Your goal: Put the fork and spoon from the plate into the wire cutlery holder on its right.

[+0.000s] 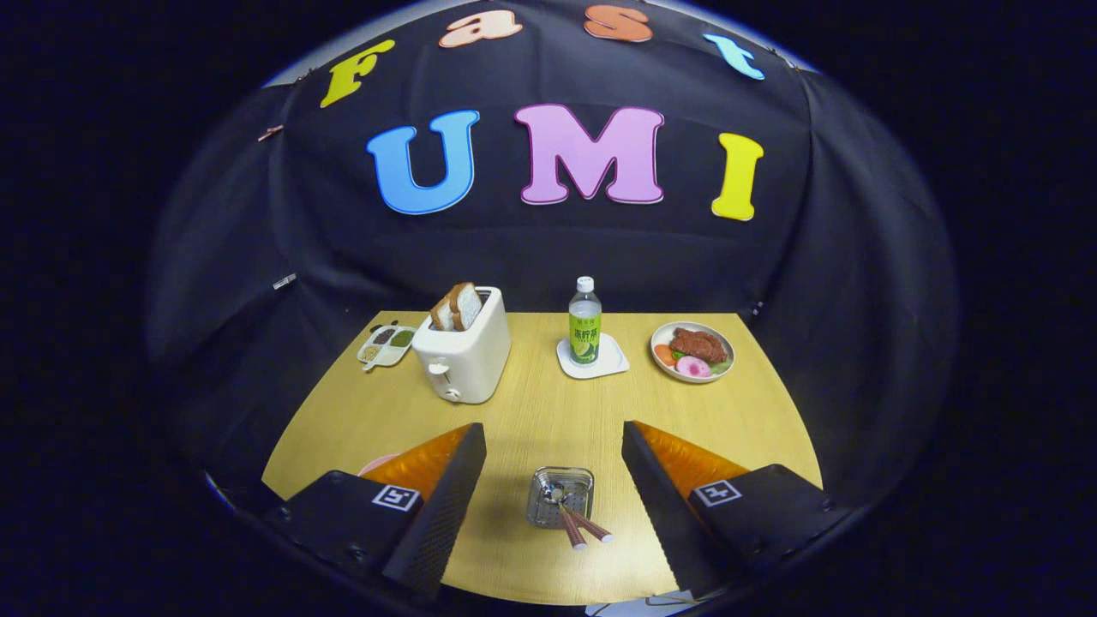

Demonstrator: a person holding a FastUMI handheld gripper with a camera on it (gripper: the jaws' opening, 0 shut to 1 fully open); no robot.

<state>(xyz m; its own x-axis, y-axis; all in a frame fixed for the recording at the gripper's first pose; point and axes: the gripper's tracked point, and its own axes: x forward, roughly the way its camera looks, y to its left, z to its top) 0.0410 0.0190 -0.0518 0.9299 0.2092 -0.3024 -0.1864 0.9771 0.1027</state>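
Observation:
The wire cutlery holder (560, 494) stands on the wooden table (548, 403), low between my two fingers. Two pieces of cutlery with reddish-brown handles (581, 527) stand in it, handles sticking out towards me; which is fork and which is spoon I cannot tell. A sliver of a pink plate (377, 464) peeks out behind my left finger (446, 493), left of the holder. My gripper (553, 480) is open, with nothing held between the fingers, and hovers above the holder.
Beyond the fingers, a white toaster (463, 353) with bread slices stands at the back left, a small seasoning dish (387, 344) beside it. A green-labelled bottle (585, 324) on a white coaster stands at the back middle, and a plate of food (692, 351) at the back right.

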